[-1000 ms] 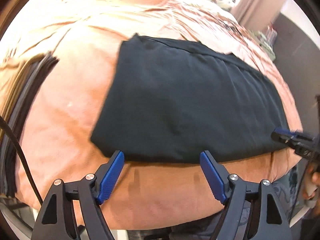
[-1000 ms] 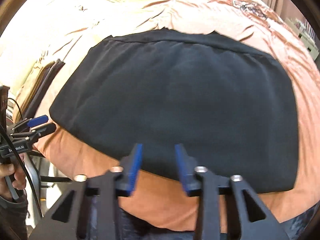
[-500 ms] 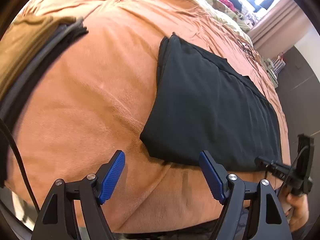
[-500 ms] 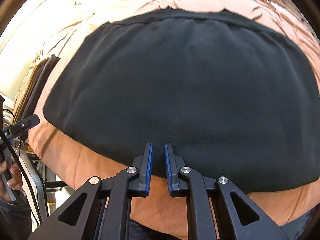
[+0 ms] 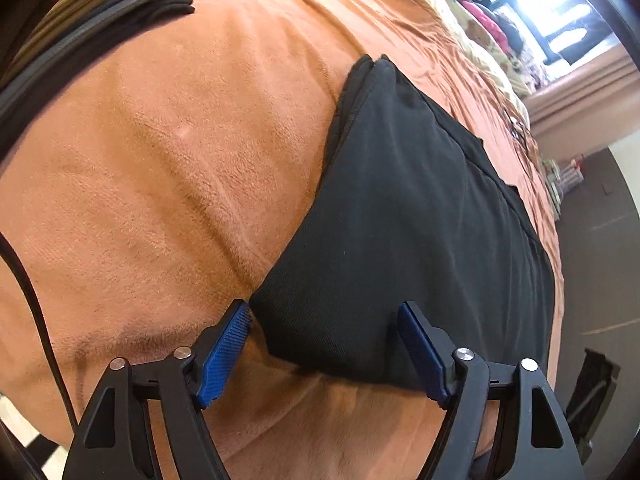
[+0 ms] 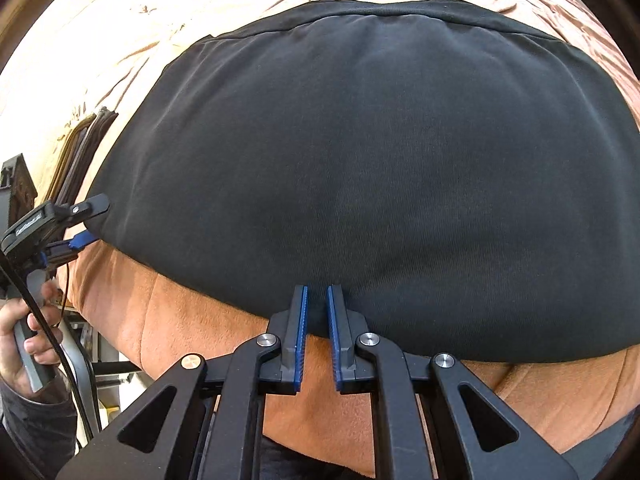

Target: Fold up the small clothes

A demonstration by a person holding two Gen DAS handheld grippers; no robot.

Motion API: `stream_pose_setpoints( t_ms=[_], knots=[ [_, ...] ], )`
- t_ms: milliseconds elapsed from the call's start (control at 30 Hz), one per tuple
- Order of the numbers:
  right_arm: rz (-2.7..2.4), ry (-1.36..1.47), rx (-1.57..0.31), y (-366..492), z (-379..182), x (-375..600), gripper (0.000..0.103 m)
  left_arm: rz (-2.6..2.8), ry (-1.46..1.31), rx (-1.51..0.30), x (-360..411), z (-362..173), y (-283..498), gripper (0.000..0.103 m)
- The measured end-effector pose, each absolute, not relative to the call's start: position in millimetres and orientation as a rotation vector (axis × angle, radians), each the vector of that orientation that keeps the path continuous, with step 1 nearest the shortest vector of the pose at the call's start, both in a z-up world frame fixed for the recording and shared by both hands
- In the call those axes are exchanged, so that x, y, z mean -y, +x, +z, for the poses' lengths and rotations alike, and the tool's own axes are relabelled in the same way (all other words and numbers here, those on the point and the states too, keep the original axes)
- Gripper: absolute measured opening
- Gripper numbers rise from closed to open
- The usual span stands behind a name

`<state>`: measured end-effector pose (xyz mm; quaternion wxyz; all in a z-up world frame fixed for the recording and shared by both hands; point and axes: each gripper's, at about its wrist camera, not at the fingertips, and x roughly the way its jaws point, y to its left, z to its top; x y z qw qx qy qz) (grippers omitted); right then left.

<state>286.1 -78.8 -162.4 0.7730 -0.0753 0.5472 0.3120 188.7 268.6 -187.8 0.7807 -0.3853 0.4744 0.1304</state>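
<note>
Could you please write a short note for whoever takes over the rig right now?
Right gripper: fingers shut on the near hem of the black garment.
Left gripper: open, its jaws have just been closing, straddling the garment's near left corner without pinching it.
The garment lies flat on the orange blanket; a stack of folded clothes sits at the blanket's far left.
Done: both near-edge grips lined up.
Left: close the left gripper, then fold.

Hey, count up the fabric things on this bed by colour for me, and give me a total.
Black: 1, the black garment lying flat.
Orange: 1, the orange blanket beneath it.
Mixed brown and grey: 1, the folded stack at the side.
Total: 3
</note>
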Motion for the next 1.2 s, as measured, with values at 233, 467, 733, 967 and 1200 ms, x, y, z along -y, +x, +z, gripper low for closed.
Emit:
stream_pose_setpoints(
  t_ms=[233, 467, 733, 967, 1200],
  knots=[
    [0.691, -0.16, -1.139, 292.4, -142.1, 88.2, 0.007, 0.297, -0.922, -0.988, -283.2, -184.3, 180.4, 0.016],
    [0.662, -0.16, -1.156, 322.6, -151.1, 76.0, 0.005, 0.295, -0.927, -0.949, -280.1, -178.8, 171.6, 0.014],
    [0.628, -0.158, -1.143, 367.7, -153.3, 46.8, 0.002, 0.302, -0.97, -0.935, -281.6, -184.1, 168.9, 0.014],
    [0.598, -0.159, -1.128, 412.8, -150.2, 24.4, 0.002, 0.304, -0.985, -0.956, -282.3, -183.7, 170.0, 0.018],
    [0.563, -0.185, -1.114, 452.2, -154.6, 3.2, 0.002, 0.267, -0.991, -0.986, -274.4, -186.5, 175.2, 0.054]
  ],
)
